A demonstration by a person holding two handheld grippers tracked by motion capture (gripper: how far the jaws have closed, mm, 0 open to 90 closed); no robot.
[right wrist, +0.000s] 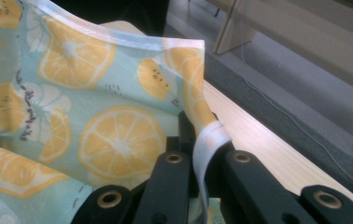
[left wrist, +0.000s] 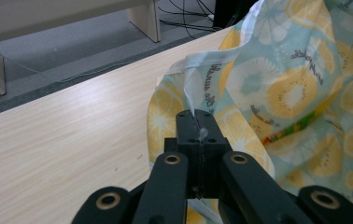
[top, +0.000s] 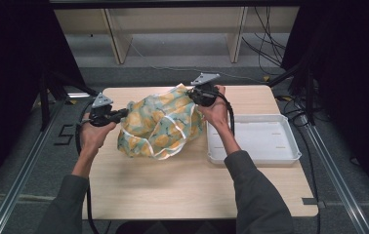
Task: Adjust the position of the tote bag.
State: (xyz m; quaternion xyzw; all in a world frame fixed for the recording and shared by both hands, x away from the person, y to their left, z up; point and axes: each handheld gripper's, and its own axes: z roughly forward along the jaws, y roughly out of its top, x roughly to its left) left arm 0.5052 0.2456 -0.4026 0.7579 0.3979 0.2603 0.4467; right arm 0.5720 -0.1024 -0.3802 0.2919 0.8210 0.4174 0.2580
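At frame centre, both grippers, left and right, have fingers clamped on the cloth's white hem above the table; spreading it likely needs even, gentle tension.

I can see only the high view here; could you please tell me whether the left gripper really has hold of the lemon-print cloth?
Observer: Yes. In the left gripper view, the left gripper is shut on a thin white hem of the pale blue cloth printed with lemon slices.
Operator: Thank you. Does the right one hold it likewise?
Observer: In the right gripper view, the right gripper is shut on a white-edged corner, whose hem strip hangs down between the jaws.
Operator: Is anything printed besides fruit?
Observer: Small dark lettering sits between the slices; it is too blurred to read.
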